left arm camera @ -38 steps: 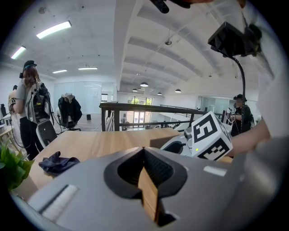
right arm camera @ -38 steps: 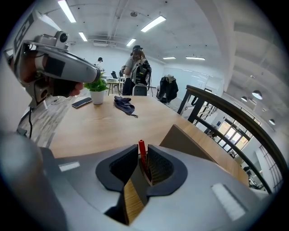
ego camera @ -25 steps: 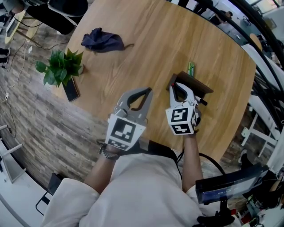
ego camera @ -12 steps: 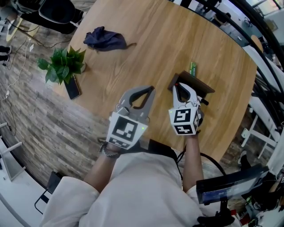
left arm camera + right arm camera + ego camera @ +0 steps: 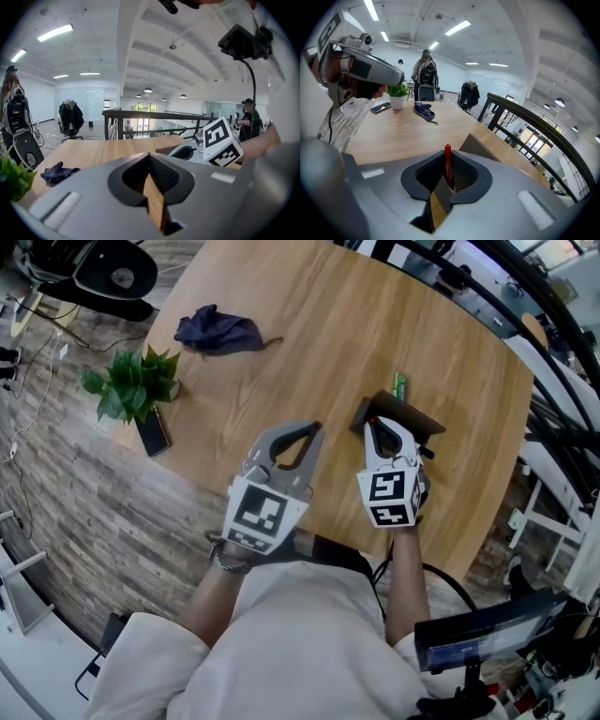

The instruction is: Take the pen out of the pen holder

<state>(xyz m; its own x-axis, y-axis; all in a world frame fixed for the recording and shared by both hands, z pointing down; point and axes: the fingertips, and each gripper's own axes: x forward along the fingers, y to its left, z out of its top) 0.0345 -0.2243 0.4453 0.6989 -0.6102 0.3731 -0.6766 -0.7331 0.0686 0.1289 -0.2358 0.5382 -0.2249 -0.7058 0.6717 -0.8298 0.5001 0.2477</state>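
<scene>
A red pen (image 5: 448, 161) stands upright between the pads of my right gripper (image 5: 446, 183), which is shut on it. The pen's lower end is hidden by the jaws. In the head view the right gripper (image 5: 376, 422) hangs over the dark brown pen holder (image 5: 412, 417) near the table's right side. The holder's wall (image 5: 480, 146) shows just behind the jaws. My left gripper (image 5: 315, 431) hovers to the left of the holder, shut with nothing in it. Its closed jaws (image 5: 149, 158) point across the tabletop, with the right gripper's marker cube (image 5: 221, 142) beside them.
A small green object (image 5: 400, 386) lies just beyond the holder on the round wooden table (image 5: 309, 334). A dark blue cloth (image 5: 217, 329) is at the far left, a potted plant (image 5: 131, 386) and a phone (image 5: 151, 431) at the left edge. People stand in the room behind.
Both grippers keep their places over the table; only the head view has shifted slightly.
</scene>
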